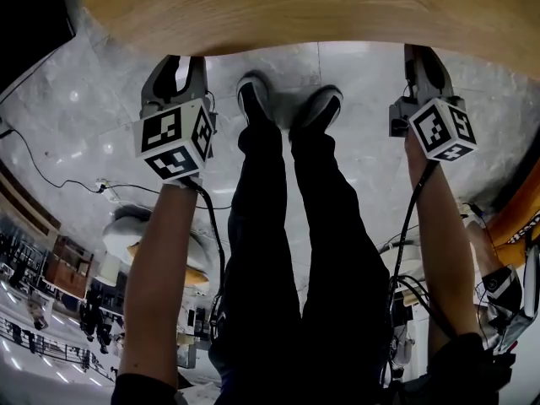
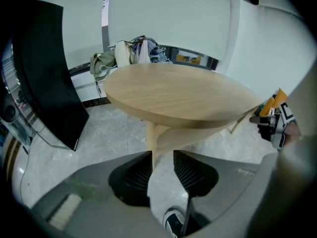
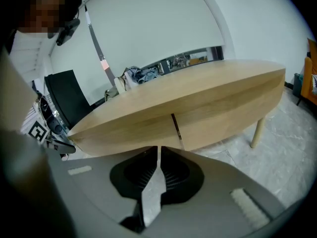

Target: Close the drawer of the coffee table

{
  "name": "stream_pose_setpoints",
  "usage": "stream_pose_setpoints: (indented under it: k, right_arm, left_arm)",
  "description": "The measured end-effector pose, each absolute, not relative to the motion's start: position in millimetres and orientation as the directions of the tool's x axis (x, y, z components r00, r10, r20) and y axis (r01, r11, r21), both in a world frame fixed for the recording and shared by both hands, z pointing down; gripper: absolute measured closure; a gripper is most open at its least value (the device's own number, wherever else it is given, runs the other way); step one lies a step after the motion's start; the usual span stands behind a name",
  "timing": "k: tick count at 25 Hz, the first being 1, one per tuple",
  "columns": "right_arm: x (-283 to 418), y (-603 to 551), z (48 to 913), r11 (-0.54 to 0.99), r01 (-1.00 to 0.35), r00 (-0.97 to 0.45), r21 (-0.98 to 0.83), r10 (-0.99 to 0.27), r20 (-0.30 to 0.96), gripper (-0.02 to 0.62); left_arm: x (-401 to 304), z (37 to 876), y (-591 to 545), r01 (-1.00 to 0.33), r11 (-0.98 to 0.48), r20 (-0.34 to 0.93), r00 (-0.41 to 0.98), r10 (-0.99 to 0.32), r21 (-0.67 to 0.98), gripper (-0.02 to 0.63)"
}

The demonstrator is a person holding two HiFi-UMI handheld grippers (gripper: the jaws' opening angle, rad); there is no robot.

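The pale wood coffee table (image 1: 295,11) fills the top of the head view; its oval top (image 2: 183,95) lies ahead in the left gripper view. In the right gripper view its side band (image 3: 218,123) shows a thin upright seam (image 3: 177,129), and the faces on both sides sit flush, with no drawer sticking out. My left gripper (image 1: 179,67) hangs at the table's edge, its jaws (image 2: 162,155) open and empty. My right gripper (image 1: 424,64) is at the edge further right. Its jaws (image 3: 158,150) stand shut to a thin slit, holding nothing, close to the seam.
The person's two black shoes (image 1: 287,104) stand on the marble floor between the grippers. A black panel (image 2: 49,68) leans left of the table, with a heap of bags and clothes (image 2: 133,51) behind. A cable (image 1: 51,175) trails on the floor. An orange chair (image 3: 313,83) stands at right.
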State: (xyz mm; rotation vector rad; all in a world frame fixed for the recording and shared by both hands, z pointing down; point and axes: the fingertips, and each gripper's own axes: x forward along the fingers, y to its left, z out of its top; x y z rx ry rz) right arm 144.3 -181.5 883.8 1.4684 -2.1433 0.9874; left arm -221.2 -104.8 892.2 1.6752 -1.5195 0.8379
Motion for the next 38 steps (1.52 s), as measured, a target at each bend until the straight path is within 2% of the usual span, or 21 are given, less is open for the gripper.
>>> stream_pose_setpoints:
  k: [6, 11, 20, 22, 28, 35, 38]
  right_arm:
    - [142, -155, 867, 0.186, -0.919, -0.382, -0.348, -0.641, 0.666, 0.572]
    - [120, -146, 819, 0.193, -0.899, -0.417, -0.393, -0.654, 0.631, 0.571]
    - [109, -144, 701, 0.289, -0.891, -0.448, -0.35, -0.687, 0.573, 0.574]
    - [111, -149, 674, 0.299, -0.897, -0.438, -0.324, -0.694, 0.571, 0.594]
    - [107, -161, 571, 0.338, -0.889, -0.451, -0.307, -0.759, 0.47, 0.594]
    - [76, -180, 446, 0.372, -0.872, -0.474, -0.32, -0.804, 0.359, 0.594]
    - [71, -178, 392, 0.392, -0.861, -0.486, -0.324, -0.822, 0.298, 0.594]
  left_arm:
    - [-200, 865, -79, -0.991, -0.086, 0.833, 0.13, -0.538, 0.1, 0.462]
    - [-172, 818, -82, -0.981, -0.123, 0.796, 0.195, -0.573, 0.151, 0.462]
    - [-124, 704, -122, -0.957, -0.196, 0.679, 0.291, -0.674, 0.215, 0.462]
    - [-111, 678, -133, -0.951, -0.224, 0.65, 0.309, -0.694, 0.214, 0.462]
    - [-79, 585, -140, -0.939, -0.273, 0.584, 0.343, -0.736, 0.208, 0.463]
    - [-80, 460, -147, -0.932, -0.261, 0.506, 0.356, -0.786, 0.251, 0.577]
    - [-78, 409, -148, -0.925, -0.277, 0.458, 0.371, -0.808, 0.26, 0.603]
